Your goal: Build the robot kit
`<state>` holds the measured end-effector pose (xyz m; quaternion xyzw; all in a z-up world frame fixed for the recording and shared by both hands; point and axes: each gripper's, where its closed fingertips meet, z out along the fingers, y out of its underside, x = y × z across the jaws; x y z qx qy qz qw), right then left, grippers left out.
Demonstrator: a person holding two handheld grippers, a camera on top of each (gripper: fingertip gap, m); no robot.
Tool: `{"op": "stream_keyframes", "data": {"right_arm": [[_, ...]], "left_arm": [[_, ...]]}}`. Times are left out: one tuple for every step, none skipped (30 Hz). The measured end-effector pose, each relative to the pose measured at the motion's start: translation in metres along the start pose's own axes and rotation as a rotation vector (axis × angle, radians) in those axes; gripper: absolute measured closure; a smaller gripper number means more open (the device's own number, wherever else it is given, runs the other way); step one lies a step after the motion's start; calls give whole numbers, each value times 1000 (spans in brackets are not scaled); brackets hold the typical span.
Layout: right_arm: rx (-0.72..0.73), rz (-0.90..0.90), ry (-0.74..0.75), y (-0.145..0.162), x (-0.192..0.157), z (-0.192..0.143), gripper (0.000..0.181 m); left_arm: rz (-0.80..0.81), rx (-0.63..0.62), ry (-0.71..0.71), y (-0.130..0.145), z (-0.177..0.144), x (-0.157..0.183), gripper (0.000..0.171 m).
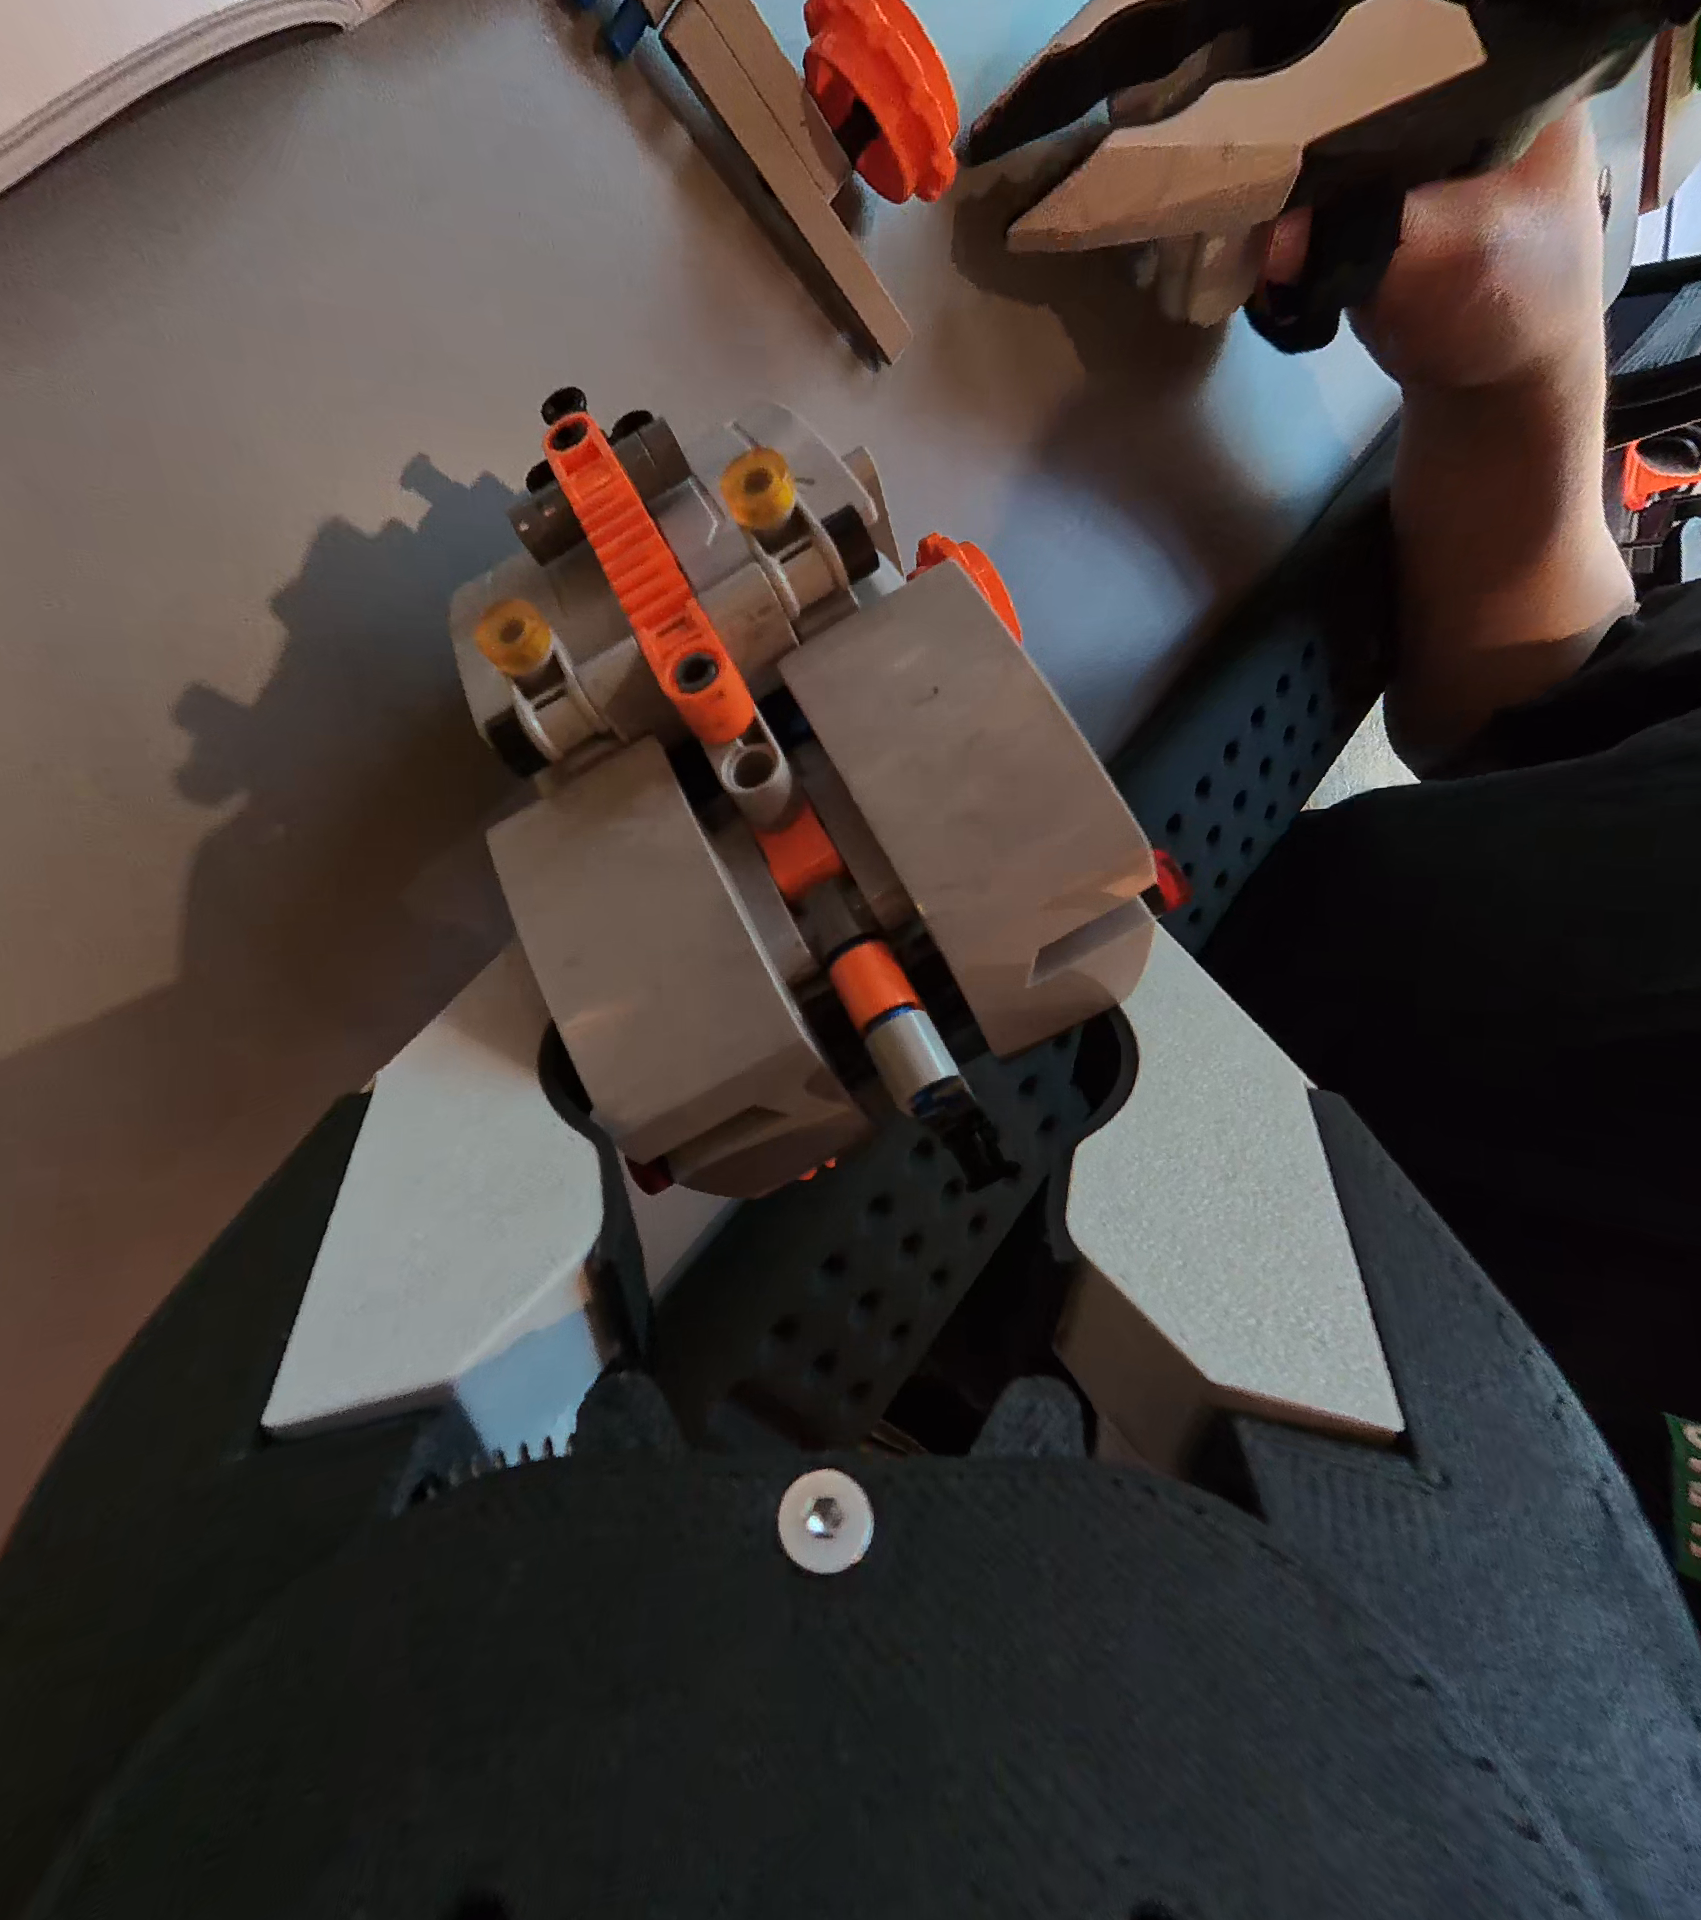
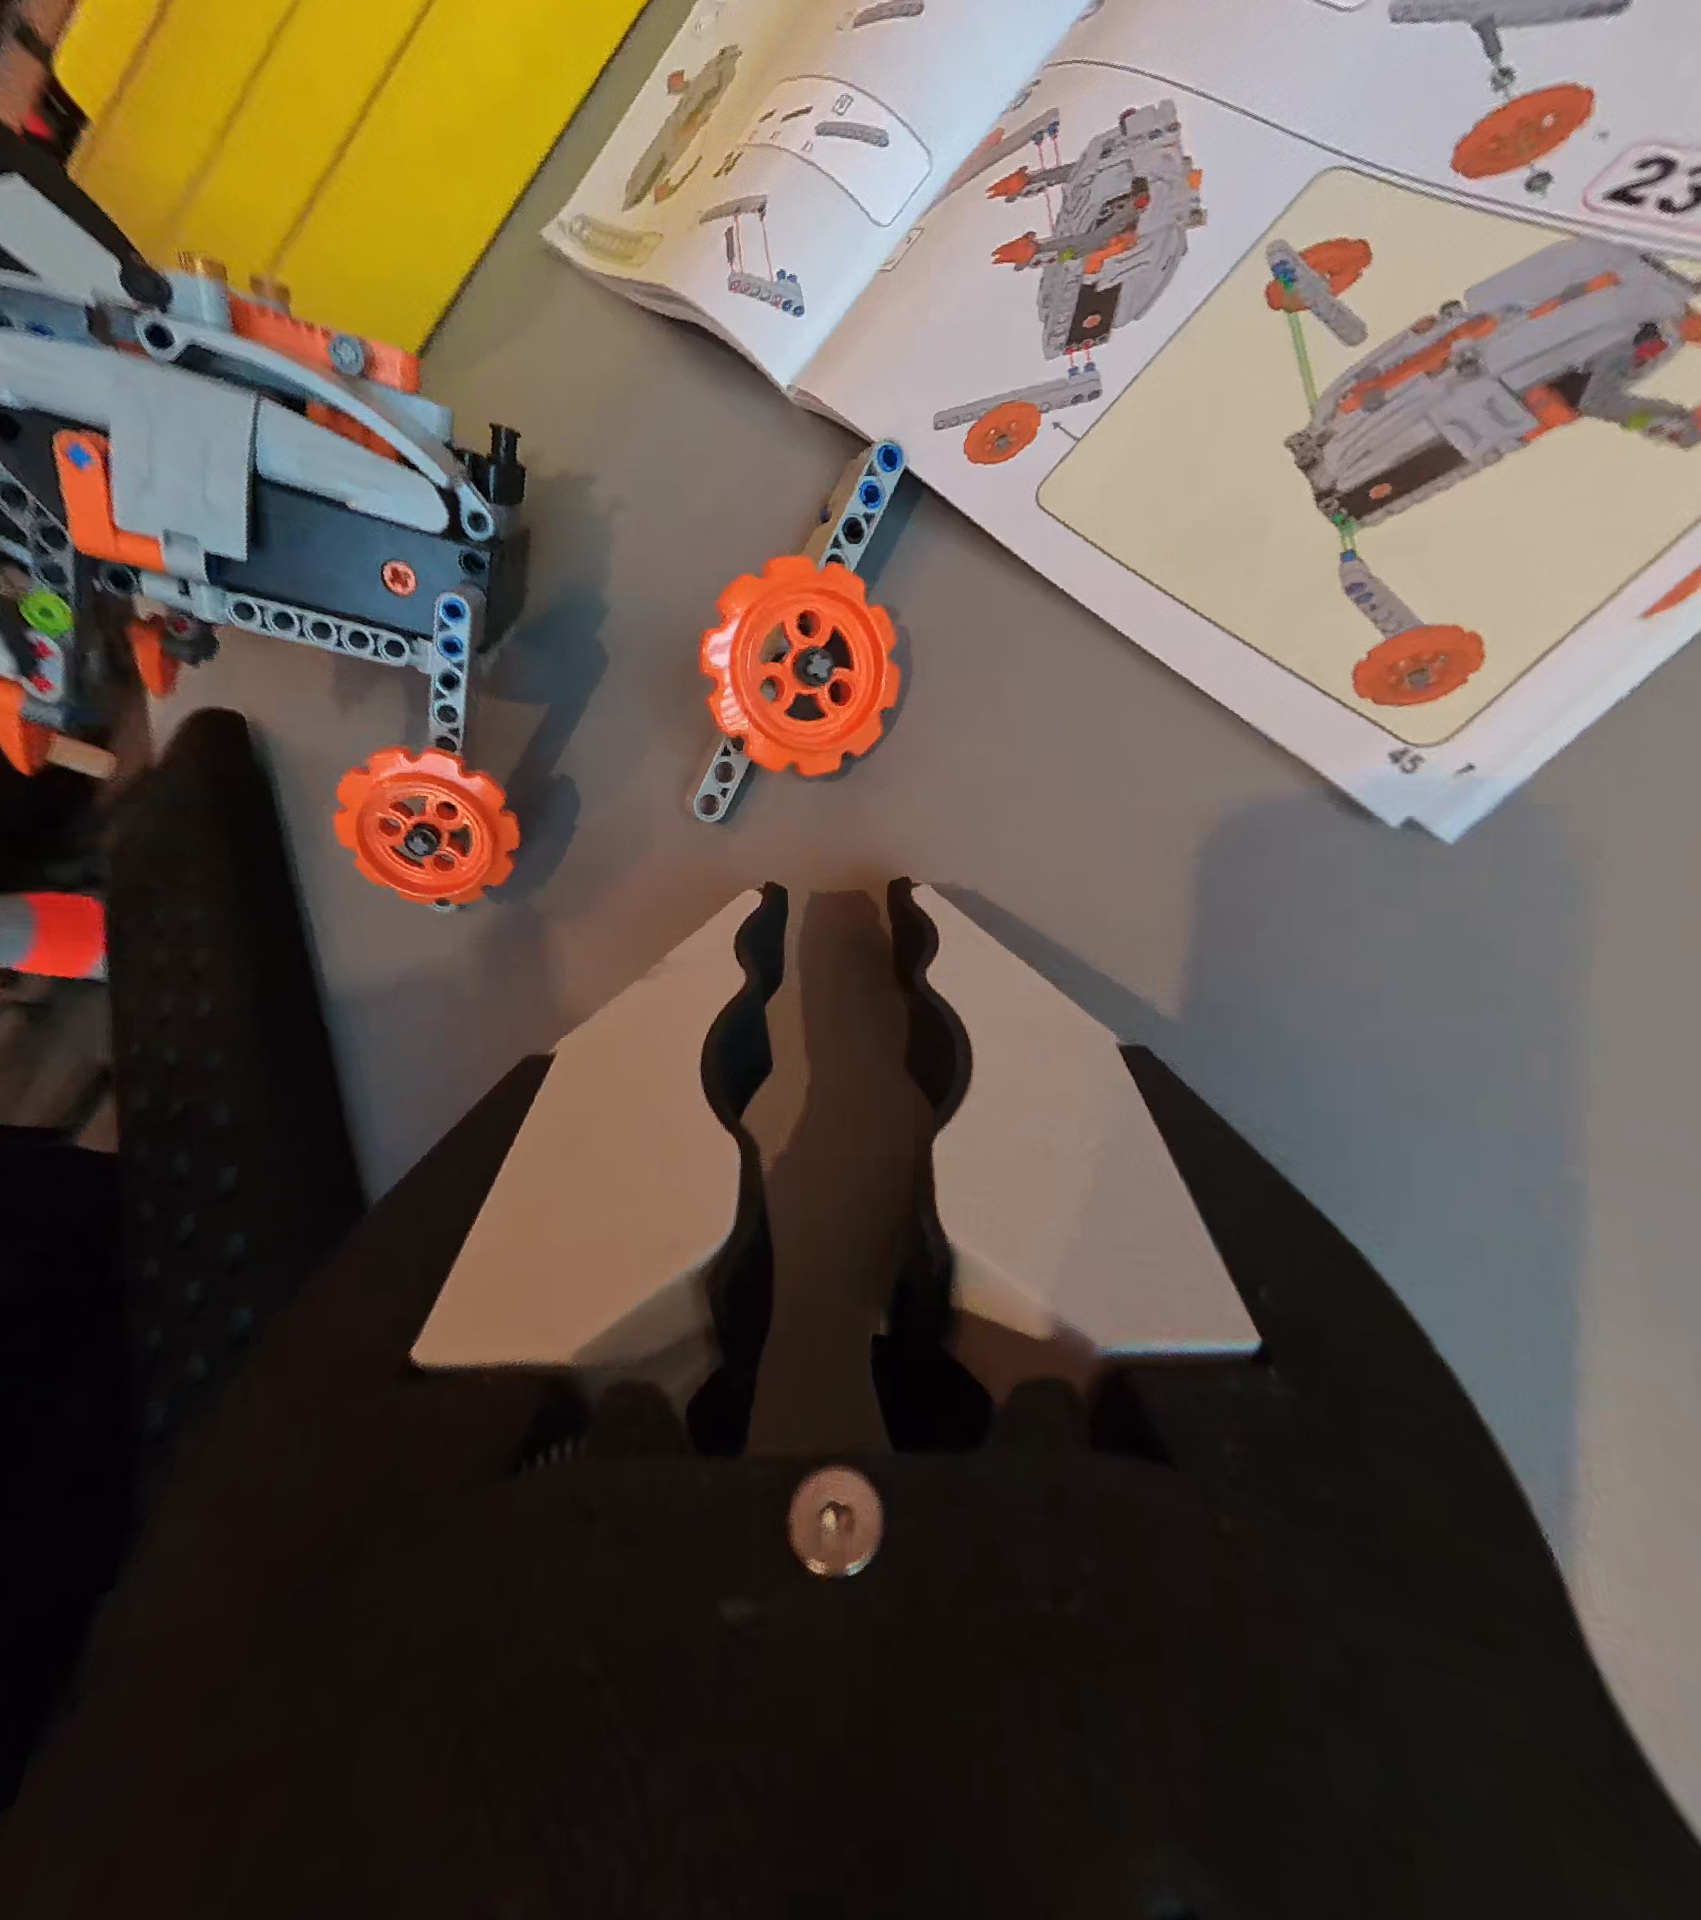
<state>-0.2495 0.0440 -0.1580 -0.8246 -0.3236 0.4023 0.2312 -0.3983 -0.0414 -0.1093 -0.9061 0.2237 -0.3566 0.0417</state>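
My left gripper (image 1: 835, 997) is shut on a grey and orange brick-built vehicle model (image 1: 721, 644), with a finger on each side of its curved grey panels. The model also shows at the left of the right wrist view (image 2: 202, 468), held above the table, with an orange wheel (image 2: 425, 826) on a grey beam hanging from it. My right gripper (image 2: 838, 894) is empty, its jaws a narrow gap apart, low over the grey table (image 2: 1189, 987). Just ahead of it lies a loose orange wheel on a grey beam (image 2: 804, 665), also in the left wrist view (image 1: 882, 94) beside the right gripper (image 1: 991, 192).
An open instruction booklet (image 2: 1345, 364) lies at the far right of the table, its edge in the left wrist view (image 1: 46, 94). A yellow box (image 2: 326, 135) stands at the back. The black perforated table edge (image 1: 1241, 748) runs beside a person's arm (image 1: 1490, 468). My right fingertips sit around 20 cm from my left ones.
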Motion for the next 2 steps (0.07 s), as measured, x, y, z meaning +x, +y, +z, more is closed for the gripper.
{"op": "stream_keyframes", "data": {"right_arm": [[11, 25, -13, -1, 0, -1, 162], [27, 37, -28, -4, 0, -3, 162]], "left_arm": [[0, 4, 1, 0, 0, 0, 80], [-1, 8, 4, 0, 0, 0, 80]]}}
